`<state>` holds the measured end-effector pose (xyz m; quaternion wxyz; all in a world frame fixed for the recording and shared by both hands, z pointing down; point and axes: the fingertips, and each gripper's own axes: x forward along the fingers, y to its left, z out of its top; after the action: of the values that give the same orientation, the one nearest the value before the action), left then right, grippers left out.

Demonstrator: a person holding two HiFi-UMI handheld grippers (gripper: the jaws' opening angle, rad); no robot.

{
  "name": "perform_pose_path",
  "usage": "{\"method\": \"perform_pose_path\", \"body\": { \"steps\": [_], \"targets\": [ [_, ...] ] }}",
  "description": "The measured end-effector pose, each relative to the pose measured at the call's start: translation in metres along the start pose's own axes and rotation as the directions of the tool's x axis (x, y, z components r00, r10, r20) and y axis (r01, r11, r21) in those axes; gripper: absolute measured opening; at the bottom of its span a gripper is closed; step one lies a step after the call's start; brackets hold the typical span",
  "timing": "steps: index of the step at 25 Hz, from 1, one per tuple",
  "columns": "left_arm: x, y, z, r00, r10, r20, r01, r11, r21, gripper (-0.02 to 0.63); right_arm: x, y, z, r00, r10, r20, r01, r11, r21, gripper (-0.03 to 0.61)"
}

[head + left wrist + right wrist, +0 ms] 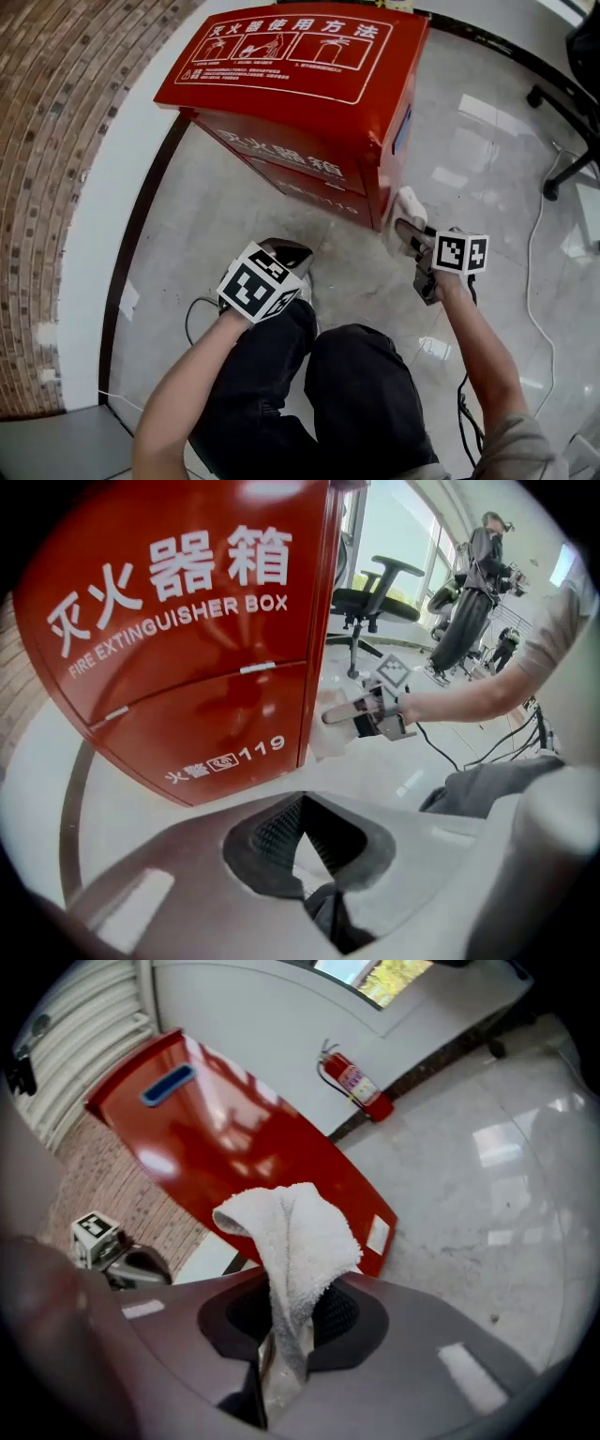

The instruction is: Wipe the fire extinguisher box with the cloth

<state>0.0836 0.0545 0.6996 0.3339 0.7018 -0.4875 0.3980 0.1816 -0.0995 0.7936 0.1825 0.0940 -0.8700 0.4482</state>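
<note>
Pinches the white cloth [291,1232] tight in the right gripper [281,1335], just beside the near right corner of the red fire extinguisher box [300,66] on the floor. Holds the left gripper [302,803] closed and empty, near the box's front.

Left tongs [322,900] closed, empty; right tongs [281,1354] clamped on cloth [298,1232].

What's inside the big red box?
The red box is closed, so its inside is hidden. You only see its outside: white writing and a blue slot on one side.
</note>
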Motion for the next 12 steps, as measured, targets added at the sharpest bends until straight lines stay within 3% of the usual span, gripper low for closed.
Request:
{"method": "perform_pose_path", "body": {
  "steps": [4, 6, 9, 12],
  "targets": [
    [-0.038, -0.01, 0.036, 0.986, 0.02, 0.166, -0.026, 0.999, 0.037, 0.002, -0.04, 0.085, 0.01, 0.992, 0.123, -0.005, -0.122, 0.977, -0.175, 0.087],
    [-0.054, -0.027, 0.057, 0.971, -0.028, 0.239, 0.007, 0.996, 0.086, 0.069, -0.052, 0.122, 0.008, 0.983, 0.183, -0.012, -0.18, 0.951, -0.253, 0.087],
    [-0.067, -0.061, 0.081, 0.937, -0.153, 0.314, 0.113, 0.983, 0.142, 0.211, -0.06, 0.173, 0.007, 0.957, 0.286, -0.047, -0.282, 0.881, -0.38, 0.087],
    [-0.075, -0.079, 0.098, 0.896, -0.239, 0.374, 0.188, 0.968, 0.168, 0.248, -0.064, 0.208, 0.007, 0.929, 0.359, -0.092, -0.357, 0.8, -0.482, 0.087]
  ]
}}
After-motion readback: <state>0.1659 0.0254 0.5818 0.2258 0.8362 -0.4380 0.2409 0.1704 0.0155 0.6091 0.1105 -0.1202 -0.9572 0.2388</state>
